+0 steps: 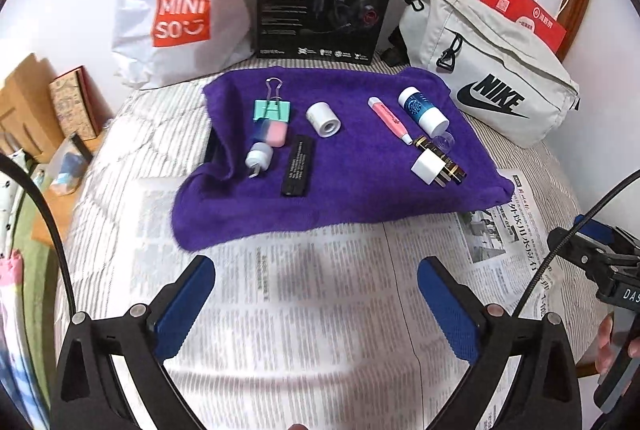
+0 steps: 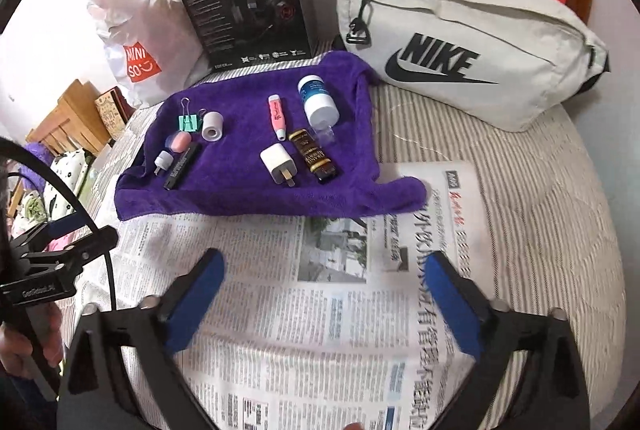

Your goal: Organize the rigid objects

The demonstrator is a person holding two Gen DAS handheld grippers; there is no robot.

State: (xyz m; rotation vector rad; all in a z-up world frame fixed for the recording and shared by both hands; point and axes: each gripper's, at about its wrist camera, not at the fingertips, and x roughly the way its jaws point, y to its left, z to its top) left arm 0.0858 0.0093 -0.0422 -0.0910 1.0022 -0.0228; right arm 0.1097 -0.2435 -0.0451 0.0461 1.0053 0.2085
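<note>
Blue-padded hand-held grippers, left [image 1: 316, 304] and right [image 2: 326, 300], hover level over printed newspaper [image 2: 320, 318], both spread wide and empty. Small rigid objects lie on the purple fleece towel [image 1: 352, 186] at twelve o'clock, well apart from both.

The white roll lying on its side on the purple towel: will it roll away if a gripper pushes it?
The white roll is a short cylinder lying on its side, so it would probably roll when nudged. The fuzzy purple towel may slow it. It looks small and hollow, so likely light.
</note>
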